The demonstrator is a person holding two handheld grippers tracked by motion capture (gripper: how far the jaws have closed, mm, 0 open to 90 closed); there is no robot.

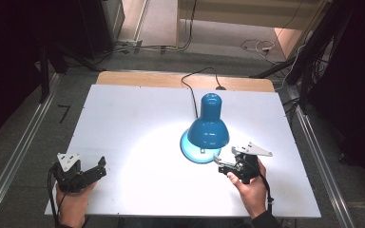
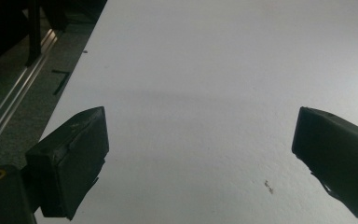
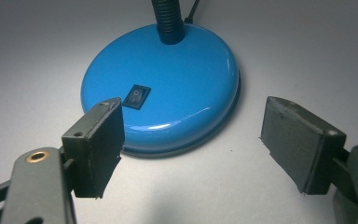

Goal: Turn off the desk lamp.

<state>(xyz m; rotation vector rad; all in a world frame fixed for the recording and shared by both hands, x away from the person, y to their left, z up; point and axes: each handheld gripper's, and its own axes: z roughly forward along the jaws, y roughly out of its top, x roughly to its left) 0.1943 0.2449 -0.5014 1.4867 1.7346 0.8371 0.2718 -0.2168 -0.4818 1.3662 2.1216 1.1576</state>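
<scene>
On the white table (image 1: 138, 118), right of centre, stands one blue desk lamp (image 1: 208, 127): bell-shaped shade tipped downward, casting a bright pool of light on the board around it. Round blue base (image 3: 168, 88), glossy, flat on the table; black gooseneck (image 3: 168, 21) rising from its far side; small black rocker switch (image 3: 137, 96) set in its top face, on the side nearest the right gripper. Black cable (image 1: 192, 85) trailing from the lamp toward the far edge of the table. Right gripper (image 1: 224, 165), held in the person's right hand (image 1: 252, 187), near the table's front edge and just beside the base, pointing at it; jaws spread wide, nothing between them (in the right gripper view the base lies ahead of the gap, apart from both pads, and the left pad (image 3: 98, 144) overlaps its near rim in the picture, though whether it touches cannot be told). Left gripper (image 1: 100, 167), held in the left hand (image 1: 73, 204), at the front left corner of the table, well apart from the lamp; jaws likewise wide open and empty, with bare white board beyond them in the left gripper view. Metal rail (image 2: 14, 107) running alongside the table's left edge.
</scene>
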